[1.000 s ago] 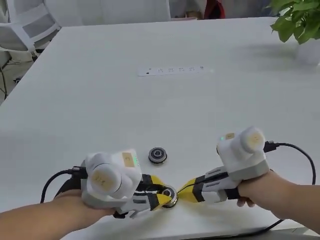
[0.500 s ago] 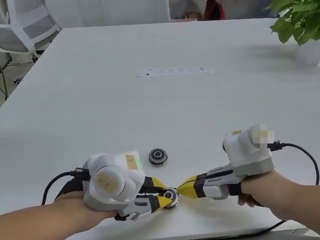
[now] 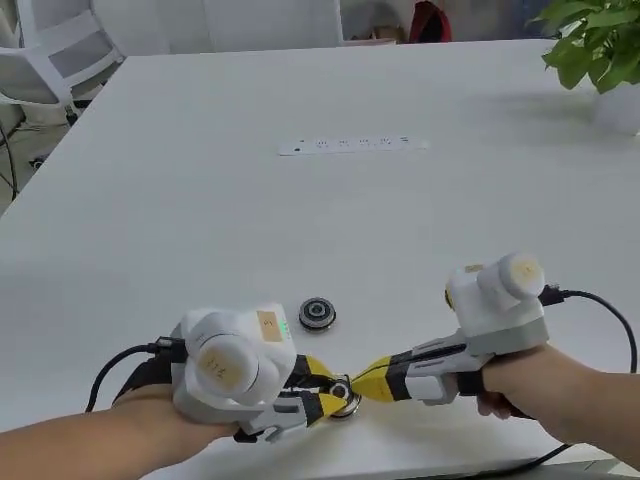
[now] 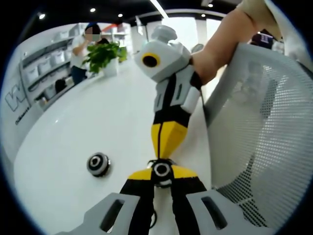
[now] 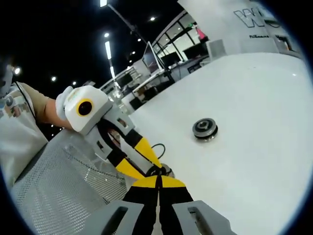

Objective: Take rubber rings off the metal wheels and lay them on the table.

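At the bottom middle of the head view, the left gripper [image 3: 326, 396] is clamped on a metal wheel [image 3: 343, 387], low over the near edge of the table [image 3: 200, 220]. The right gripper [image 3: 364, 381] meets it from the right, yellow tips pressed together at the wheel's rim (whether the rubber ring is caught between them is too small to tell). I judge the left should hold firm while the right peels outward over the rim. Just above, a second wheel [image 3: 317, 312] lies clear of the pull. Farther up are a power strip [image 3: 355, 145] and, upper right, a plant [image 3: 595, 45]; neither obstructs.
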A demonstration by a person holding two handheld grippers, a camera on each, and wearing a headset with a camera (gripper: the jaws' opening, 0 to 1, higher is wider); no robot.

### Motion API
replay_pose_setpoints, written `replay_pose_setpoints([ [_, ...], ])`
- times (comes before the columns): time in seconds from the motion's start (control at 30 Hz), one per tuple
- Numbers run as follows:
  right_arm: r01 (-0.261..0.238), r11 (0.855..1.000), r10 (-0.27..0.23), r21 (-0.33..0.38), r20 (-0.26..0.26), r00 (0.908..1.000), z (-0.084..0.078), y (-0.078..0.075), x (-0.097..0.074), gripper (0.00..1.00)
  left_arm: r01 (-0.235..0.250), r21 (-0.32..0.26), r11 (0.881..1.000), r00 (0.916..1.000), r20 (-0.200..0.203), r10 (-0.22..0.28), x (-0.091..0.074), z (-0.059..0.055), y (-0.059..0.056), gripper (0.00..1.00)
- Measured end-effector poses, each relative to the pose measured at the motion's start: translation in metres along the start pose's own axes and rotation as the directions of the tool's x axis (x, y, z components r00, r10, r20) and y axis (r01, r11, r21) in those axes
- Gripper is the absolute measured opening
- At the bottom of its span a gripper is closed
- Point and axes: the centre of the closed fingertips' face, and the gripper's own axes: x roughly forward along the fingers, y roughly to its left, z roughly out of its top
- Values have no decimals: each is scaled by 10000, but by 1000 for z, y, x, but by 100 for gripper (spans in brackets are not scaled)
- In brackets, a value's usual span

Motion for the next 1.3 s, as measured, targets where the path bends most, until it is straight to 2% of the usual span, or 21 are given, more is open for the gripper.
replay_pose_setpoints([
  [0.67,-241,9996,240,-134,-95,9997,-1,3,1,0,97,26,9999,9999,26,-98,1,-1,-1,12],
  [1.0,-507,9982,501,-324,-189,9986,-1,10,3,0,80,8,10000,10000,41,-80,1,-1,-1,12],
  [1.07,-711,9970,709,-300,-64,9975,2,14,4,0,80,13,10000,10000,42,-80,3,-2,1,12],
  [1.1,-856,9957,850,-360,-163,9962,0,17,4,0,82,1,10000,10000,46,-82,5,-3,2,12],
  [1.3,-702,9974,702,-133,-12,9975,-1,10,-1,0,93,-27,10000,9999,54,-93,10,-8,10,12],
])
